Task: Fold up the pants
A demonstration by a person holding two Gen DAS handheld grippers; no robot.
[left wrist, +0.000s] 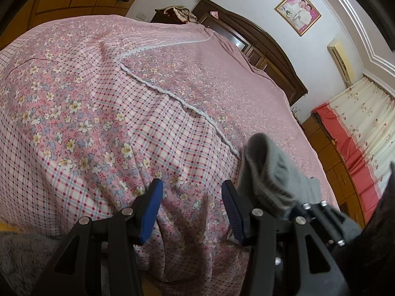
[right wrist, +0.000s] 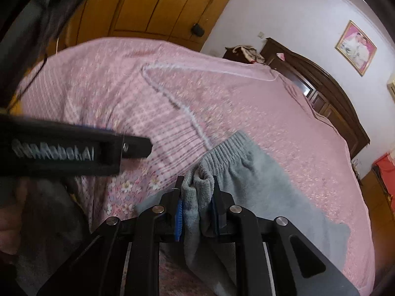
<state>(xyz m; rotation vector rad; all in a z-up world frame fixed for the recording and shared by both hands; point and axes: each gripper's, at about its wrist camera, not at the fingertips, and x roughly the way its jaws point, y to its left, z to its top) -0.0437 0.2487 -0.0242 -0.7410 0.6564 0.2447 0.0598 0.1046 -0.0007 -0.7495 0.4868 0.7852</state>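
Grey fleece pants with an elastic waistband lie on the pink floral bed cover. My right gripper is shut on a bunched fold of the pants near the waistband. In the left wrist view the pants are a raised grey bunch just right of my left gripper, which is open and empty above the cover. The left gripper's black body shows blurred at the left of the right wrist view.
A dark wooden headboard stands at the far end of the bed. Wooden wardrobe doors are behind the bed. A framed photo hangs on the wall. A red and cream curtain is at the right.
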